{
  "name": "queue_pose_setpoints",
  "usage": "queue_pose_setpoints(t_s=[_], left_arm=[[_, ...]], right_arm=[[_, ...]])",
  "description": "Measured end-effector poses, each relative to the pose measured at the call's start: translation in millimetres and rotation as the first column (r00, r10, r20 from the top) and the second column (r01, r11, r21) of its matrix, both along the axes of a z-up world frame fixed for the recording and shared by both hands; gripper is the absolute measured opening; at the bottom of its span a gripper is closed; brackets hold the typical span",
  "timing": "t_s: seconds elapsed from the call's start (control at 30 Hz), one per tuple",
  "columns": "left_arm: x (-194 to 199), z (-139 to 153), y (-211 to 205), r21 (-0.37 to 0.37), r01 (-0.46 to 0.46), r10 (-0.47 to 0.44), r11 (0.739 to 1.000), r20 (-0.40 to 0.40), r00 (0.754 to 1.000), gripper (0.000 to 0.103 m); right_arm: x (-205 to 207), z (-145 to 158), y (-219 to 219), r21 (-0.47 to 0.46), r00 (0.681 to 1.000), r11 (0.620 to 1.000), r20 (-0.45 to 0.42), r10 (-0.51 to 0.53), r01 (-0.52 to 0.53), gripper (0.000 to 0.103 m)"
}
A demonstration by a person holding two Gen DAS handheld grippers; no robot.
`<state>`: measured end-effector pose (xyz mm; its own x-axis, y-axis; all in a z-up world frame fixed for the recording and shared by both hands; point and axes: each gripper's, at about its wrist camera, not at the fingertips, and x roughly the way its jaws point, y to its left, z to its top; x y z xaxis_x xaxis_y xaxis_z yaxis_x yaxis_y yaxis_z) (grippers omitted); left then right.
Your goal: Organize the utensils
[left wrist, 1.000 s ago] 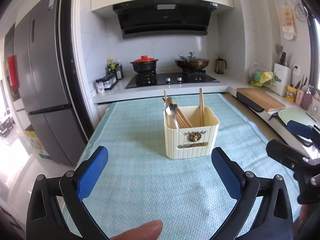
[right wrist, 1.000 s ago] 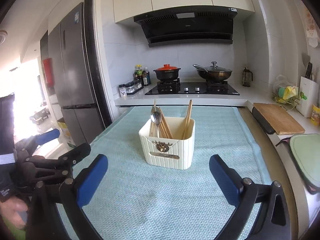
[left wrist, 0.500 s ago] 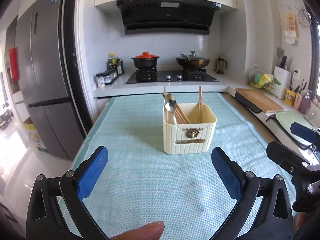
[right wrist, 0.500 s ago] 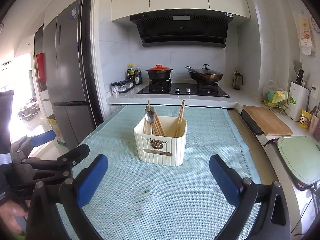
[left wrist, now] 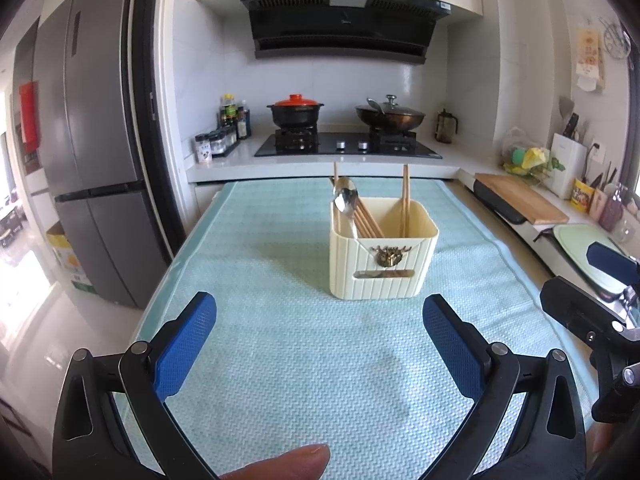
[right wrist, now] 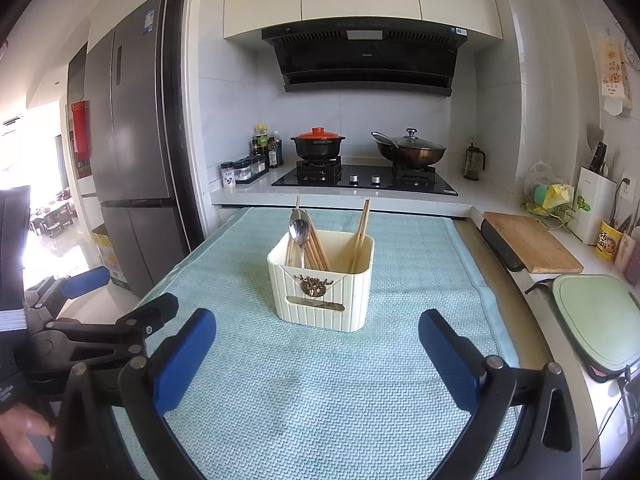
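We see the holder (left wrist: 383, 256) standing mid-mat (left wrist: 280, 360), spoon (left wrist: 346, 199) and chopsticks (left wrist: 405, 200) already inside it. Our left gripper (left wrist: 320, 344) and right gripper (right wrist: 316, 350) hang spread and empty before the holder; nothing loose remains, so sorting looks finished.

Bright daylight, both views. Strong glare floods far-left doorway, floor there blown out. Soft faint shadows on teal table mat (left wrist: 320, 360). Sheen on fridge (right wrist: 132, 140). Heavy fisheye bending, dark vignette at corners. Focus sharp centre, softer at edges.
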<state>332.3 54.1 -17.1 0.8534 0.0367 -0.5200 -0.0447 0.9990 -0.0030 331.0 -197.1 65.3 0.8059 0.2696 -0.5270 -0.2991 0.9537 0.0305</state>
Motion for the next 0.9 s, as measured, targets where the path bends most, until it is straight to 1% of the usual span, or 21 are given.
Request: queue_pose_setpoints(t_s=[0.33,0.9], left_arm=[[-0.2,0.1,-1.9,-0.001,-0.004,0.004,1.000,-0.001,1.000,0.103],[2.6,2.8,-6.0,0.024,-0.027,0.027,0.999,0.002,1.000,0.103]], right_arm=[[-1.2,0.0,2.7,-0.010,1.000,1.000,-0.003,0.006,-0.006,0.103],[0.9,-2.1,1.3,-0.015,1.000,1.000,-0.017,0.001,-0.001,0.103]])
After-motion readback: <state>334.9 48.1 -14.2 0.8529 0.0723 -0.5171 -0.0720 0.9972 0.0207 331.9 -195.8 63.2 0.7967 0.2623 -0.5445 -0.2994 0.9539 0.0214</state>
